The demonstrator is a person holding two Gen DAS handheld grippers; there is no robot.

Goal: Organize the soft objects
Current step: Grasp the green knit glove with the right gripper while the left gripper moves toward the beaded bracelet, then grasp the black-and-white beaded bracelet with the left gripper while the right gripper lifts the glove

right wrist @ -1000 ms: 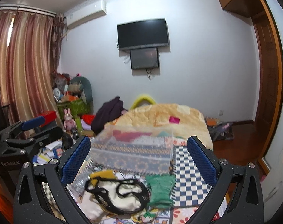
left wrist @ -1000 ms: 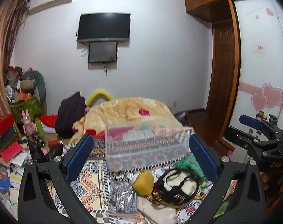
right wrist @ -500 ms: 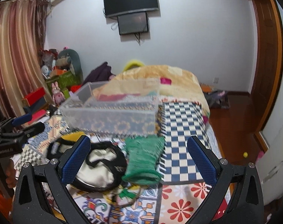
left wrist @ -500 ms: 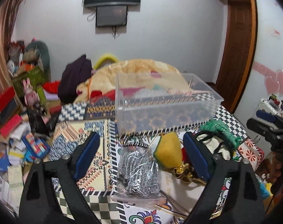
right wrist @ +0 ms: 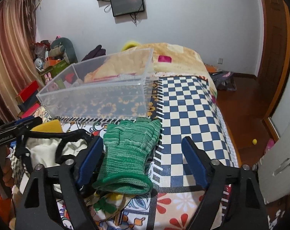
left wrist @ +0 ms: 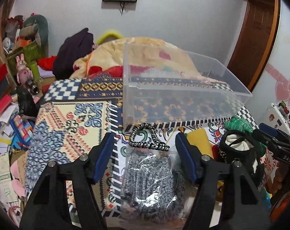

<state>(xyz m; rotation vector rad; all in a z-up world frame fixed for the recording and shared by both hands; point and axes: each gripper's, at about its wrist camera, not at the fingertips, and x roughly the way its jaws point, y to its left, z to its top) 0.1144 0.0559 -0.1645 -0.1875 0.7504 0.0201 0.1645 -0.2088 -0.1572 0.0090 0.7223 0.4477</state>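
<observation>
A clear plastic bin (left wrist: 183, 95) (right wrist: 99, 94) stands empty on the patterned bedspread. In front of it lie a bagged grey knit item (left wrist: 150, 184), a black-and-white cord (left wrist: 147, 138), a yellow sponge (left wrist: 199, 140) (right wrist: 47, 127), a black-and-cream pouch (left wrist: 238, 149) (right wrist: 49, 149) and green knit gloves (right wrist: 129, 157) (left wrist: 238, 123). My left gripper (left wrist: 145, 153) is open, its fingers on either side of the grey bag's top. My right gripper (right wrist: 142, 157) is open, straddling the green gloves just above them.
The bed (right wrist: 183, 99) carries a checkered cloth and an orange blanket (left wrist: 145, 51) behind the bin. Toys, boxes and papers (left wrist: 11, 115) crowd the floor on the left. A wooden door (right wrist: 275, 48) and white cabinet (right wrist: 279, 163) stand on the right.
Both grippers have tilted down and moved closer to the bed; the left now brackets the grey bag, the right the green gloves. Both stay open.
</observation>
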